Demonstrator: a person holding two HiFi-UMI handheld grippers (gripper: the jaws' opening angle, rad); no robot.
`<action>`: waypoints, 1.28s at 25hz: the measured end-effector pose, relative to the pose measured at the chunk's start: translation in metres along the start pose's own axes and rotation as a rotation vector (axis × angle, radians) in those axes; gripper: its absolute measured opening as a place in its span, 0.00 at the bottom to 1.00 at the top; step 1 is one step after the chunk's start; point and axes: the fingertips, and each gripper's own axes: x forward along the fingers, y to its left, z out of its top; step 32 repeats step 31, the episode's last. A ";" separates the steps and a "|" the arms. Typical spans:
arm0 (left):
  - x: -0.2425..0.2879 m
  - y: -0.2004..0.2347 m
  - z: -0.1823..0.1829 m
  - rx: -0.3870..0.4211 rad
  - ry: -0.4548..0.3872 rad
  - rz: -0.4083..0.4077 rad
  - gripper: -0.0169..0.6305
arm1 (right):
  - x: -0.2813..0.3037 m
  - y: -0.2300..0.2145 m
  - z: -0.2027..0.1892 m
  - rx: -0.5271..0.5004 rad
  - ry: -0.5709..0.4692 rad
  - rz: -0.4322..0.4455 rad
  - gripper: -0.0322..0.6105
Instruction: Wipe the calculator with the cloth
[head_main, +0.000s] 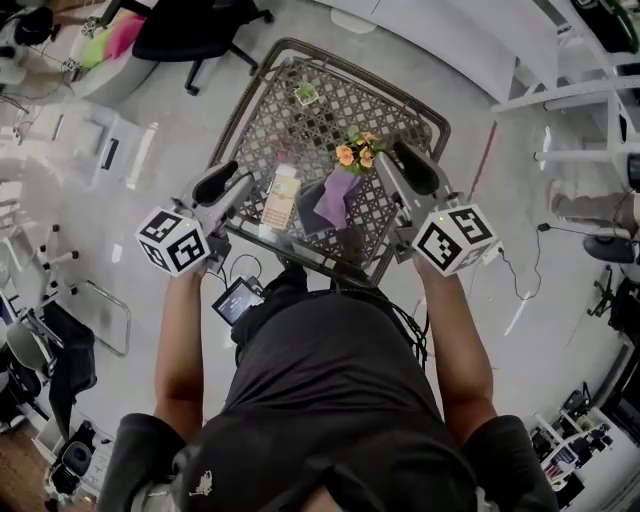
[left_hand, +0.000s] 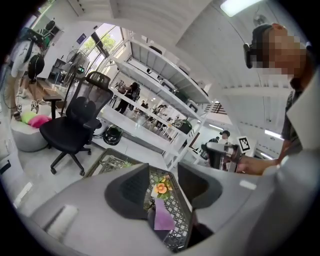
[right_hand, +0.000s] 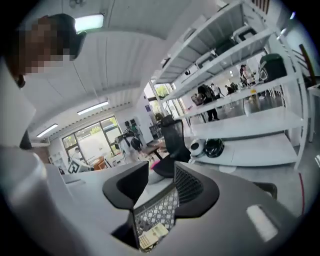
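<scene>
A cream calculator (head_main: 281, 196) lies on the metal lattice table (head_main: 300, 130), near its front edge. To its right, a purple cloth (head_main: 335, 200) lies crumpled on the table. Both grippers are held above the table's front edge and touch neither item. My left gripper (head_main: 228, 190) is left of the calculator, open and empty; in the left gripper view, between its jaws (left_hand: 162, 185), the cloth (left_hand: 162, 220) shows far below. My right gripper (head_main: 405, 175) is right of the cloth, also open and empty; in the right gripper view (right_hand: 161, 187) the calculator (right_hand: 152, 235) shows below.
Orange flowers (head_main: 356, 152) stand just behind the cloth, and a small green plant (head_main: 306, 92) sits at the table's far side. A black office chair (head_main: 195, 35) stands beyond the table. White shelving (head_main: 590, 90) is at the right. Cables (head_main: 520, 280) run over the floor.
</scene>
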 end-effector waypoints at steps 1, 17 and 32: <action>-0.001 -0.002 0.002 0.002 -0.001 0.002 0.38 | -0.008 0.004 0.020 -0.020 -0.035 0.000 0.27; -0.028 -0.041 0.091 0.149 -0.116 0.043 0.38 | -0.087 -0.004 0.113 -0.069 -0.164 -0.076 0.28; -0.041 -0.053 0.086 0.160 -0.127 0.044 0.38 | -0.114 0.006 0.110 -0.094 -0.167 -0.099 0.28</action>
